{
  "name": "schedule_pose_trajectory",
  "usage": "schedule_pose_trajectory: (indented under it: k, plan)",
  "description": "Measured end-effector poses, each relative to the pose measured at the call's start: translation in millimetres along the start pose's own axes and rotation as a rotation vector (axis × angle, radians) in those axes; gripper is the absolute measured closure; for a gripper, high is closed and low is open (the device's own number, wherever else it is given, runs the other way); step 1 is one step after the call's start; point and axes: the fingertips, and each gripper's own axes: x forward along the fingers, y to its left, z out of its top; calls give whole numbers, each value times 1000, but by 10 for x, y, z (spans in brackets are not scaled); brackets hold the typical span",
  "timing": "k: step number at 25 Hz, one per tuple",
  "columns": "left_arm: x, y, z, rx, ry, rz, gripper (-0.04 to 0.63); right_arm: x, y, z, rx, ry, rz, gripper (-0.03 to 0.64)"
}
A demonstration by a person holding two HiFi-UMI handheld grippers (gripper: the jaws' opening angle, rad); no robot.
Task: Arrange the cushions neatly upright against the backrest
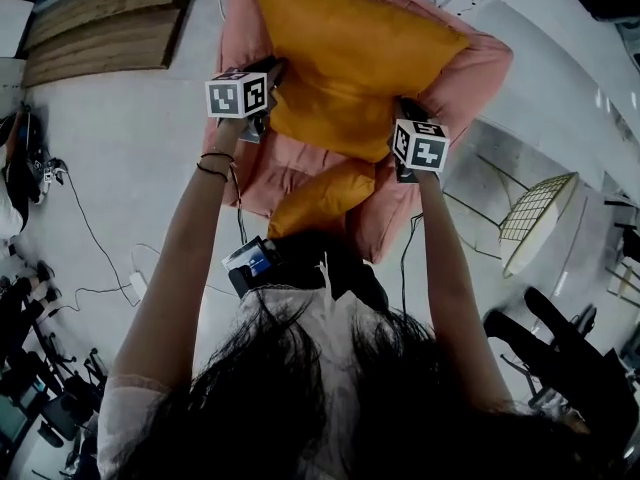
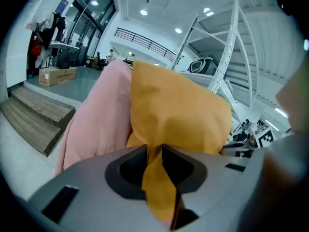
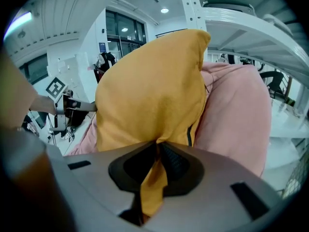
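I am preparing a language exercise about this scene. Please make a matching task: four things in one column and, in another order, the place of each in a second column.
Things
1 large orange cushion
2 small orange cushion
3 wooden steps
4 white wire frame

Places
A lying on the seat of the pink chair
B on the floor, right of the chair in the head view
C upright against the backrest
D on the floor, upper left in the head view

Pairs: 1-C, 2-A, 3-D, 4-B

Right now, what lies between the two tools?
The large orange cushion spans the gap, with the left tool on one lower corner and the right tool on the other; the head view shows it best.
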Motion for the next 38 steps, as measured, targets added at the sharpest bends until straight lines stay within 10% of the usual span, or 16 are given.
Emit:
schedule_pose_trajectory:
  k: [9,23,38]
  plan:
    - [-688,-47,-132,-30,-91,20,508,-309,123,15,16,-38,90,540]
    - [-1675,-548,-1368,-90,-88,87,468,-1111,575,-458,6,-91,343,535]
    - [-2301,-771,-2990,-290,1,223,420,-923,907,-1676,-211,143,449,387]
